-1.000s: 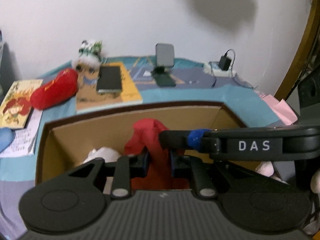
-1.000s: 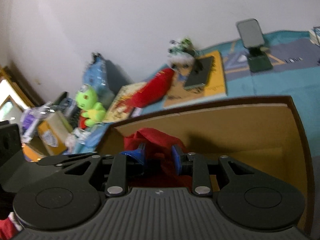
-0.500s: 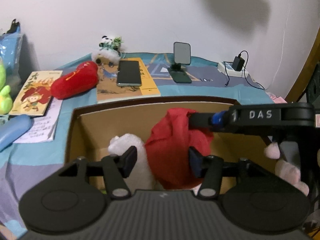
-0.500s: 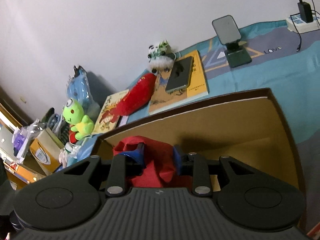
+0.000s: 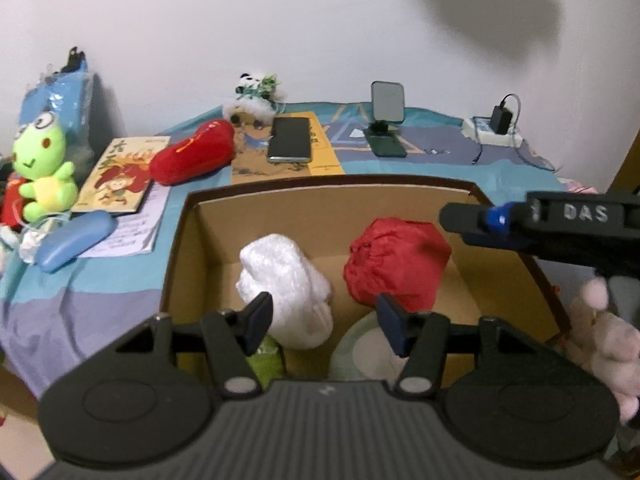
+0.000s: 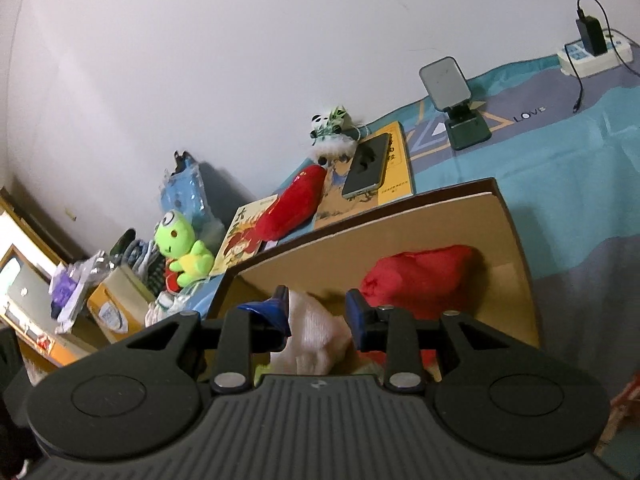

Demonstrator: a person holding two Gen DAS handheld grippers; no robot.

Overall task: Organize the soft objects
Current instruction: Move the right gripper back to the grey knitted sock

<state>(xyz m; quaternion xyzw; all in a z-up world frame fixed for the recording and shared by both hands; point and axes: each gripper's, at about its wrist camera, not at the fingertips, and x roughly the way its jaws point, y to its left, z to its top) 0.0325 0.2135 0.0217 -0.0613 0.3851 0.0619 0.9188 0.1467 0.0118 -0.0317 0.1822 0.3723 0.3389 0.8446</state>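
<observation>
Cardboard box (image 5: 180, 256) occupies the centre of the left wrist view, open-topped, on a blue and purple cloth. Inside it, right of centre, lies the red cloth bundle (image 5: 396, 264), crumpled against the far wall; the white soft item (image 5: 288, 288) lies left of it, and green and pale pieces show at the bottom edge, partly hidden.

Left gripper (image 5: 322, 322): jaws spread wide, nothing between the pads, above the near side of the box. Right gripper (image 6: 318, 318): its jaws have just been opening further and stand moderately apart. The white item sits behind the gap in the right wrist view; whether a pad touches it, I cannot tell. The red bundle is free of both.

Outside the box, upper left of the left wrist view: a red plush roll (image 5: 192, 152) on the cloth beside a picture book (image 5: 116, 178), and a green frog plush (image 5: 38, 168) at the far left edge. A pink plush (image 5: 608, 340) shows at the lower right, beyond the box wall.

Assessment: all items judged light, limp and compressible, not fragile and not slippery. The bundle will sag and unfold if pinched at a loose edge. The roll is best taken across its middle, the frog around its body.
</observation>
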